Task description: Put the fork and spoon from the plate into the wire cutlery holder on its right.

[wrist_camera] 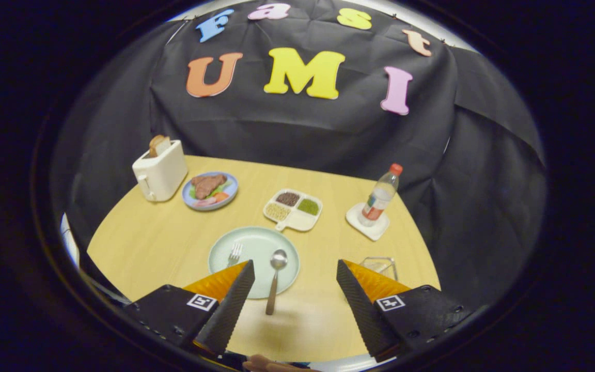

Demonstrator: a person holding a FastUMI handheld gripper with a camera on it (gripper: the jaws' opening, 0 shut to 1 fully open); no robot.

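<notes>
The gripper (293,271) hangs above the near edge of the wooden table (147,243), fingers spread wide with nothing between them. Just ahead, low in the frame's centre, the pale green plate (256,243) holds the fork (234,254) on its left and the spoon (275,276), whose handle overhangs the rim. The wire cutlery holder (380,266) peeks behind the right finger.

Claw (295,268) wide apart, empty.
</notes>
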